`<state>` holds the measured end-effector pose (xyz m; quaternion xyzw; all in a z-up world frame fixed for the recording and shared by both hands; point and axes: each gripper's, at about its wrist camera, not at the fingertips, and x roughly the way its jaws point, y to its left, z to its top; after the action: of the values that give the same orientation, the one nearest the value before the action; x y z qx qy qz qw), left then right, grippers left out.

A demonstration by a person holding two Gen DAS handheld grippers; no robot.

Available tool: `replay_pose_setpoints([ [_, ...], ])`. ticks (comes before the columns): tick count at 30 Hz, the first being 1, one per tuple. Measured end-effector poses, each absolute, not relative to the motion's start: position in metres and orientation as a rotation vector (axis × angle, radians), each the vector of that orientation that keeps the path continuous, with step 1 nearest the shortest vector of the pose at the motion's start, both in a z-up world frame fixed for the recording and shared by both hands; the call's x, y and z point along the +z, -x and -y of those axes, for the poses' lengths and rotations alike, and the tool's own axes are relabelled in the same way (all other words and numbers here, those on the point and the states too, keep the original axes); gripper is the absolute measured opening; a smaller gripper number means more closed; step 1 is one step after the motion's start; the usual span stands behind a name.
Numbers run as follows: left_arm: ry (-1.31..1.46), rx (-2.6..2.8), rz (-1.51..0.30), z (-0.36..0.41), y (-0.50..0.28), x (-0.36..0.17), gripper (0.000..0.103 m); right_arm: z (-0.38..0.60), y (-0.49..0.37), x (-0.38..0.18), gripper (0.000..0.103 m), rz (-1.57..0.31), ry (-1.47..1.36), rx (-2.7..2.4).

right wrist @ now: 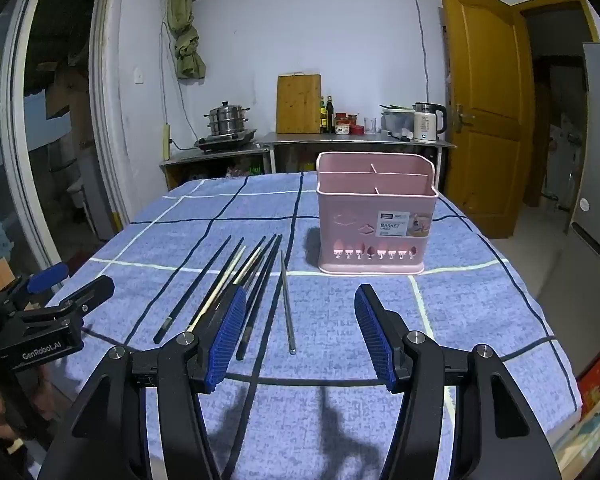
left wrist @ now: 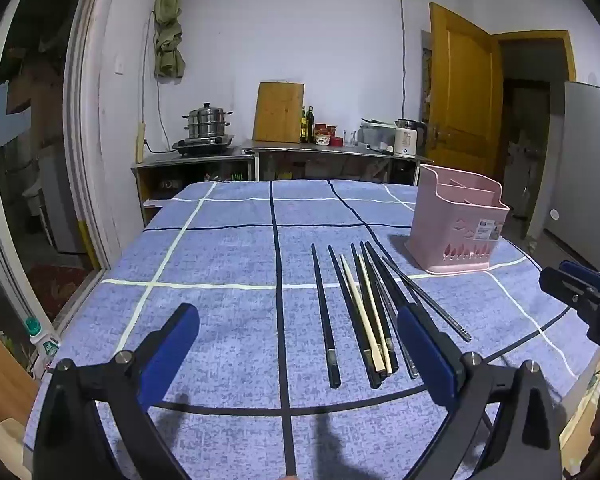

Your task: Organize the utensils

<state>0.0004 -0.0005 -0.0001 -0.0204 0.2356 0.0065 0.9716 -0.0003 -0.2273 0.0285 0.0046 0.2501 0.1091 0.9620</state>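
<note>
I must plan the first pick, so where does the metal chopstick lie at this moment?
In the right wrist view the metal chopstick lies alone on the blue cloth, right of the chopstick bundle and left of the pink basket.

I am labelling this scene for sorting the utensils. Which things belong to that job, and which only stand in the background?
For the job: chopsticks lying on the table; pink basket, empty as far as visible.

Background only: steamer pot, cutting board, kettle, bottles, yellow door.
</note>
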Motion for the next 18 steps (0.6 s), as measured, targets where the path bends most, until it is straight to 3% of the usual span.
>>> replay_pose_setpoints([
  [18,0.055,0.006,-0.471,0.0043,0.0021,0.0001,0.101,0.2262,0.0016,0.0304,0.058,-0.503,0.003,0.217],
])
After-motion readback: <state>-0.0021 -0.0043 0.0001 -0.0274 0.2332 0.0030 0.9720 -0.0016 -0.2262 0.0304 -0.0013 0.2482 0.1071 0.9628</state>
